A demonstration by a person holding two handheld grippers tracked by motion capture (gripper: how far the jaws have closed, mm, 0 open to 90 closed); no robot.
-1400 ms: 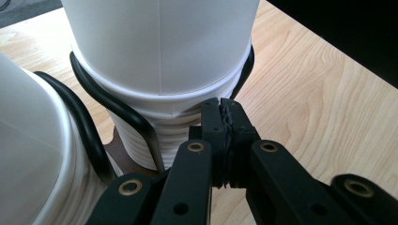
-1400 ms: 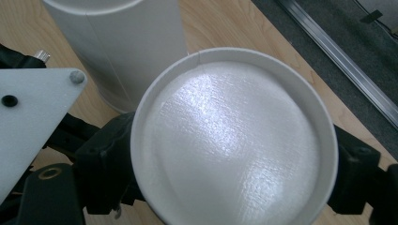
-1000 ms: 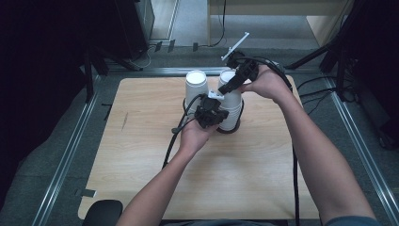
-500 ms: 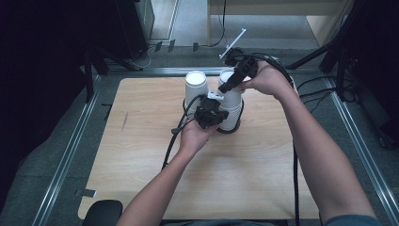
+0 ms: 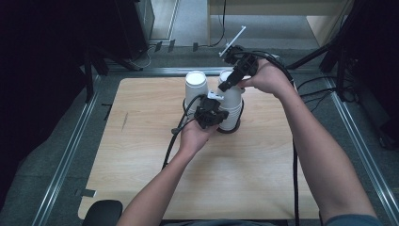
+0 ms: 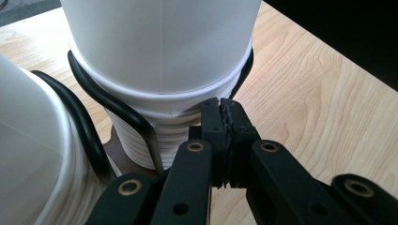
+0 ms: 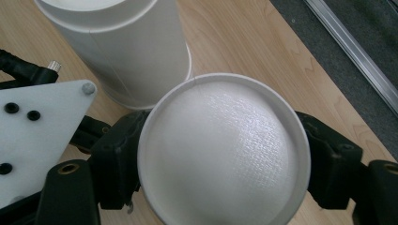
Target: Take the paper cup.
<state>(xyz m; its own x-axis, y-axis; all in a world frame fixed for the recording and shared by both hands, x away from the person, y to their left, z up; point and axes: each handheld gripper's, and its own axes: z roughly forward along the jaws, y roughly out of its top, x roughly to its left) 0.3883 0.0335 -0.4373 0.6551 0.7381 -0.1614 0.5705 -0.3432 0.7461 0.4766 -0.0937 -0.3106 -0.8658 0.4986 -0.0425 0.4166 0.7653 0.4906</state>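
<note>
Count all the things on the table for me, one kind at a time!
Stacks of upside-down white paper cups: 2
Black wire holder around the stacks: 1
Hand-held grippers: 2
Total: 5

A pale wooden table (image 5: 263,183) carries two stacks of white cups (image 5: 195,89) in a black wire holder (image 6: 117,112).

Two cup stacks (image 5: 195,89), two grippers (image 5: 210,114)

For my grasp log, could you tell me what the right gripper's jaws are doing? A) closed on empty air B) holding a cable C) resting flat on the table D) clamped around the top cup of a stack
D: the right gripper has one jaw on each side of the upturned top cup.
</note>
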